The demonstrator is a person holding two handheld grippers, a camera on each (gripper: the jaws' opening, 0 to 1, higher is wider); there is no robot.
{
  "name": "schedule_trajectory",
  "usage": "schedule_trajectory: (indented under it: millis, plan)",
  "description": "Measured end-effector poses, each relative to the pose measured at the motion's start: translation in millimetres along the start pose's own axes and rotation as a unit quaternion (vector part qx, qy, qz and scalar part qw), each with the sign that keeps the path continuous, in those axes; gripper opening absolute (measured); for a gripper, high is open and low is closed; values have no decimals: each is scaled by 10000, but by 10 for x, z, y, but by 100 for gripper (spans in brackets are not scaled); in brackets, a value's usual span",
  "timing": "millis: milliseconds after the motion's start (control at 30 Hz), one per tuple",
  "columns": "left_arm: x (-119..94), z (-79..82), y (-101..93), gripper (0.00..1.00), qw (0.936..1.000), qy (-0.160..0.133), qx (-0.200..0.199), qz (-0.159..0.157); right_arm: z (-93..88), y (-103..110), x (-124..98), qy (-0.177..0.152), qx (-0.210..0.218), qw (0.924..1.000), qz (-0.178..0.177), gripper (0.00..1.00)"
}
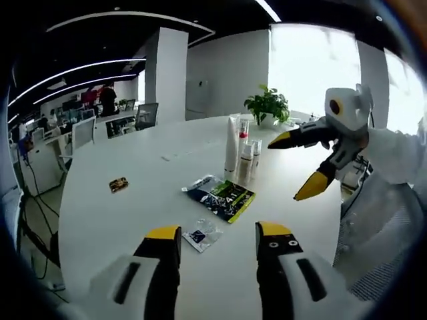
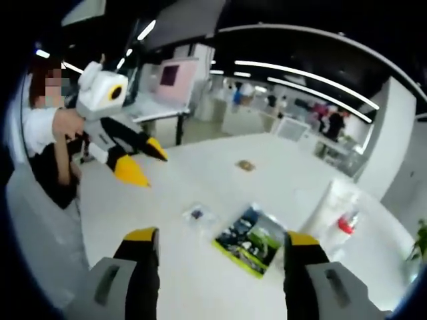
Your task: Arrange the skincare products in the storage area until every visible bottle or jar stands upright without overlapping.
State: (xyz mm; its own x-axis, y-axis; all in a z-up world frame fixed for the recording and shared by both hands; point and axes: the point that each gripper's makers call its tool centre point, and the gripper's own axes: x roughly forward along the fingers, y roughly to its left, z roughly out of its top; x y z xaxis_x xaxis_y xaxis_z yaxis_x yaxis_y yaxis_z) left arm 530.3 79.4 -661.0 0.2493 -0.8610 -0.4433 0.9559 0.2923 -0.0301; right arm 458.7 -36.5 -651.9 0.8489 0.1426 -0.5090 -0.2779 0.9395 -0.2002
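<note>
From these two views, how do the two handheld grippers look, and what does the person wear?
Each gripper, the left gripper and the right gripper, has black jaws with yellow tips on a light grey body with dark slots. The person wears a white sleeve.

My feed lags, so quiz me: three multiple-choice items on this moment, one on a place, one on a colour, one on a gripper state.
1. Where do the skincare tubes stand?
A. beside the potted plant
B. just beyond the green-and-black packet
C. on the floor

2. What colour are the jaw tips of each hand-held gripper?
A. yellow
B. blue
C. red

3. How is the right hand-held gripper?
A. shut on a tube
B. shut on the packet
C. open, holding nothing

Key: B, tubes upright behind the packet on the white table; A, yellow tips in both views; C, its jaws are spread in the air.
</note>
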Motion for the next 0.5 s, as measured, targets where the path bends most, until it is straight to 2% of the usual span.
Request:
schedule_trajectory:
  millis: [233,400,500]
  plan:
    - [-101,33,-76,54,10000,59,13,36,9,-57,-224,-8,51,9999,-132,76]
    - [-153,54,-152,56,10000,73,4,-22,-36,-84,-354,24,64,9997,-234,80]
    - [-194,47,-201,61,9999,111,38,-40,-54,-91,-435,24,109,9996,-270,81]
